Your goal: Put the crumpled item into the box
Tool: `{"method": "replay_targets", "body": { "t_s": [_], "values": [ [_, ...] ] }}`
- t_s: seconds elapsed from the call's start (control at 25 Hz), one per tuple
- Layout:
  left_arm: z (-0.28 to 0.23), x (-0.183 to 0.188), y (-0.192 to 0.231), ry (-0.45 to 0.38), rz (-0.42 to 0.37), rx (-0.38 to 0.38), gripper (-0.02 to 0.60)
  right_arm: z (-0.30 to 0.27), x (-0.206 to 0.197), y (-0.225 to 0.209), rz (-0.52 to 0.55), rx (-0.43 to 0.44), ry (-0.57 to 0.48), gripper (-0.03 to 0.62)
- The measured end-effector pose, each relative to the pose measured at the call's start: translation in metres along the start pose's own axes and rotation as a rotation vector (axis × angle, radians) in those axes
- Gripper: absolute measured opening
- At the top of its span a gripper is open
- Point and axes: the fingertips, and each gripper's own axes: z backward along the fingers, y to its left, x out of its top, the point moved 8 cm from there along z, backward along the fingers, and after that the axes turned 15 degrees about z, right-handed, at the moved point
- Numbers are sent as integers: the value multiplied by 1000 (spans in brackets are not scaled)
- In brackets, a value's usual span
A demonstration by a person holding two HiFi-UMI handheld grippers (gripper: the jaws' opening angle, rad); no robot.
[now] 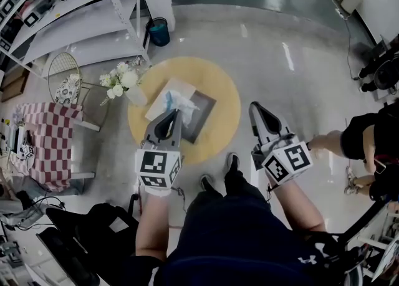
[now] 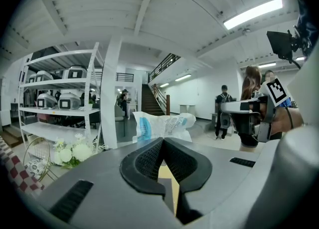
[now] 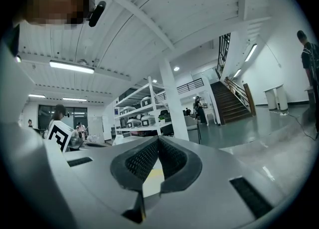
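Left gripper (image 1: 174, 113) pinched shut on crumpled bag (image 2: 162, 125) | bag held over box (image 1: 202, 120) on yellow table (image 1: 225, 85) | right gripper (image 1: 255, 106) closed, empty | pickup done, release into box not yet.

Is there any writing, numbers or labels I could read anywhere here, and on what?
None is readable.
Print on the crumpled wrapper in the left gripper: blue and grey, too blurred.
Squares on the marker cube: black-and-white pattern, no letters.
Logo on the dark clothing: white, no words.
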Motion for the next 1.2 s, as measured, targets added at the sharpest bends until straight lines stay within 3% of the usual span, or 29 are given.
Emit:
{"method": "replay_targets", "body": {
  "t_s": [0.48, 0.92, 1.2],
  "values": [
    [-68, 26, -3, 26, -15, 107, 17, -62, -9, -79, -53, 103, -28, 2],
    [-127, 11, -3, 114, -4, 174, 17, -103, -35, -129, -106, 209, -3, 2],
    [-151, -12, 5, 207, 7, 178, 17, -123, -48, -143, -134, 223, 25, 2]
  ]
}}
